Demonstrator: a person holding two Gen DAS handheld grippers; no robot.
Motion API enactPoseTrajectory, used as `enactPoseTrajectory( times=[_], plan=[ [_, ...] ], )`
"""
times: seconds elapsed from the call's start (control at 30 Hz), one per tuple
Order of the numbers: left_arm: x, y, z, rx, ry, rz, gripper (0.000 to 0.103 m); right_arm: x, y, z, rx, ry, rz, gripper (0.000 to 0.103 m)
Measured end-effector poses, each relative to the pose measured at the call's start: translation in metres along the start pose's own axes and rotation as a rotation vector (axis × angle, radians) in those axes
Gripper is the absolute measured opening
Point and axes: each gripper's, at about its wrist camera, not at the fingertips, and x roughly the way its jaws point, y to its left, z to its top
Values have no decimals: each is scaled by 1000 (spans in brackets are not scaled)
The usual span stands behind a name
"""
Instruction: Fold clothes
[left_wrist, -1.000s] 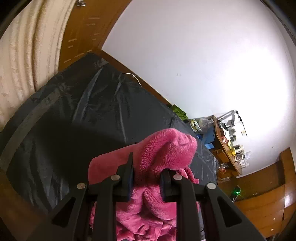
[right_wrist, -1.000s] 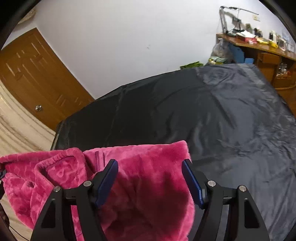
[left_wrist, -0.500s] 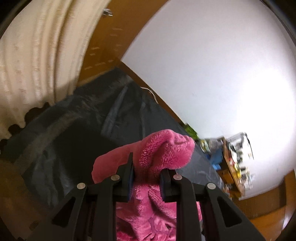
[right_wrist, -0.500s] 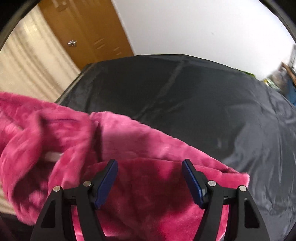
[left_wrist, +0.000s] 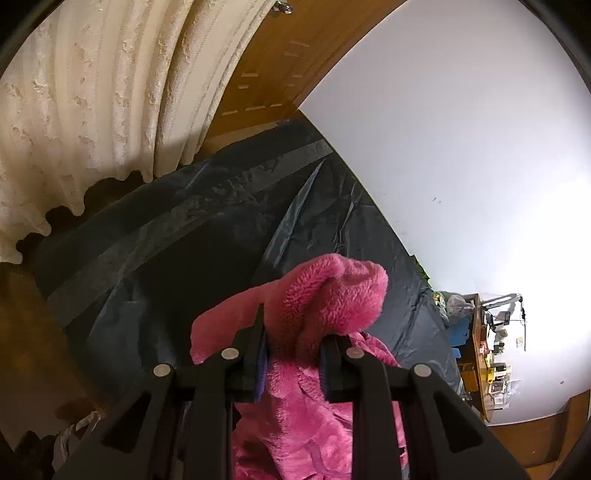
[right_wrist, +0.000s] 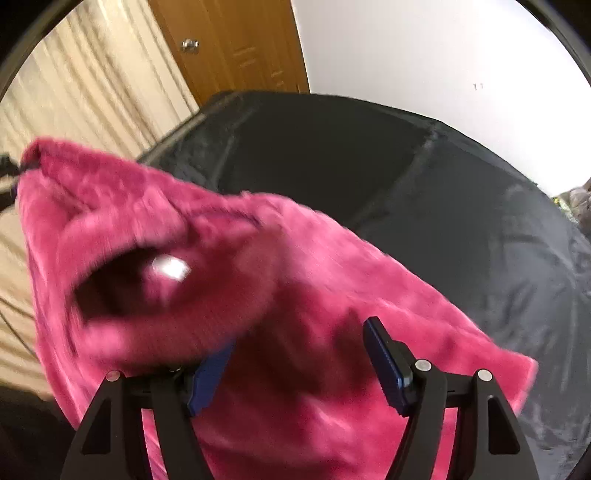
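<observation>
Left gripper (left_wrist: 293, 356) jaws pinch a bunched fold of the pink fleece (left_wrist: 325, 299), held above the black sheet (left_wrist: 207, 236). Right gripper (right_wrist: 299, 363) jaws spread wide, fleece (right_wrist: 295, 295) draped between, can't tell if gripped. Risk: right corner slips, fleece lands crooked.

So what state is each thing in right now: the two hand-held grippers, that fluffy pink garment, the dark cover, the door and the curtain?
Left hand-held gripper: shut on a bunched fold of the pink garment.
Right hand-held gripper: jaws wide, garment between them; grip unclear.
Pink garment: lifted, draped, unfolded, blurred.
Dark cover: spread flat, wrinkled.
Door: closed.
Curtain: hanging, drawn.
</observation>
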Motion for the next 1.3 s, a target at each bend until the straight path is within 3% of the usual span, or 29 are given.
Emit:
enactPoseTrajectory(
  times=[0.1, 0.17, 0.23, 0.37, 0.4, 0.47, 0.63, 0.77, 0.87, 1.0, 1.13, 1.3],
  plan=[
    [-5, 16, -3, -19, -7, 51, 25, 9, 9, 9, 97, -26, 162, 73],
    [-7, 36, -5, -63, -8, 89, 28, 16, 19, 9, 82, -15, 191, 73],
    [-6, 63, -8, -119, -11, 162, 31, 25, 31, 5, 19, 17, 156, 73],
    [-7, 115, -16, -215, -25, 343, 31, 48, 28, -10, -29, 103, -1, 73],
    [-9, 123, -18, -229, -29, 362, 31, 50, 25, -13, -18, 109, -10, 73],
    [-13, 126, -22, -214, -24, 326, 31, 50, 21, -17, -6, 110, -12, 73],
    [-3, 71, -23, 15, 5, 186, 33, 46, 26, -20, -55, 124, -42, 73],
    [26, 1, -33, 299, 111, 48, 56, 36, 24, -19, -82, 123, -71, 73],
    [50, -50, -58, 616, 195, -34, 70, 26, 15, -23, -98, 121, -102, 73],
    [79, -72, -82, 910, 263, -37, 72, 13, -3, -26, -92, 103, -103, 73],
    [111, -69, -91, 1042, 351, 0, 72, -7, -15, -35, -165, 48, -71, 73],
    [136, -66, -97, 1126, 407, 11, 72, -6, -32, -30, -165, 71, -32, 73]
  ],
)
